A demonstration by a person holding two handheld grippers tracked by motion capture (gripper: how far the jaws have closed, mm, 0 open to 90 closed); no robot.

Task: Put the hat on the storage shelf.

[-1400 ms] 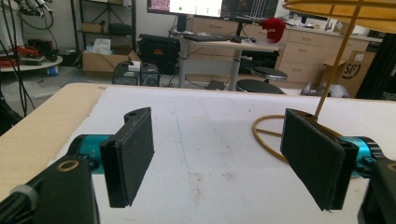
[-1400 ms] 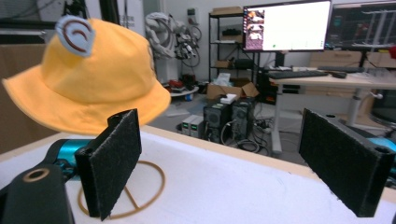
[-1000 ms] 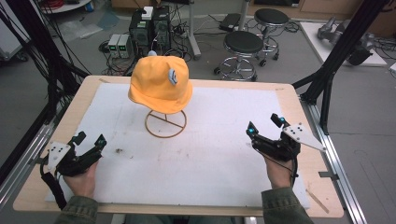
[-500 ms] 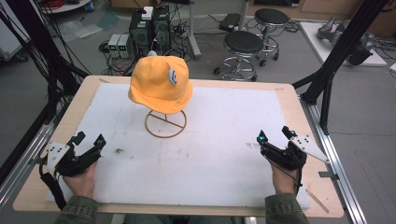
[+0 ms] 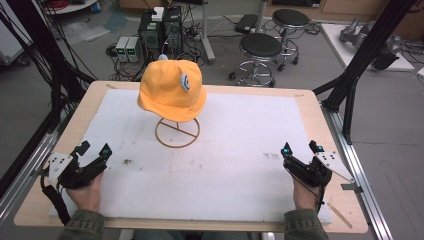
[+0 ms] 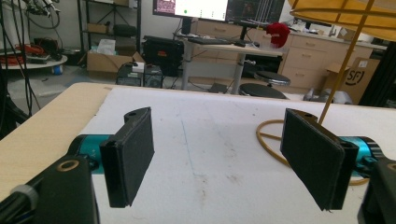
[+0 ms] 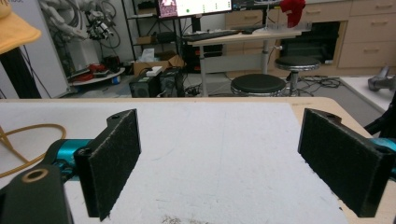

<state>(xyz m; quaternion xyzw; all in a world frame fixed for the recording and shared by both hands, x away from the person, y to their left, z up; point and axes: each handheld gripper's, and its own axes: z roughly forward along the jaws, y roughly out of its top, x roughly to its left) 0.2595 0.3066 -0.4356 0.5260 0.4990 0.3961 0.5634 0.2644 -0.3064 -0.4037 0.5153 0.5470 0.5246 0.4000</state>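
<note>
**Worktop layout**

Hat (image 5: 171,90) sits on a wire stand (image 5: 177,132), left of centre, toward the far edge of the worktop (image 5: 306,105). Left hand-held gripper (image 5: 94,151) near the front left corner; right hand-held gripper (image 5: 300,149) near the front right. Both well apart from the stand. Stools (image 5: 261,46) on the floor behind.
</note>
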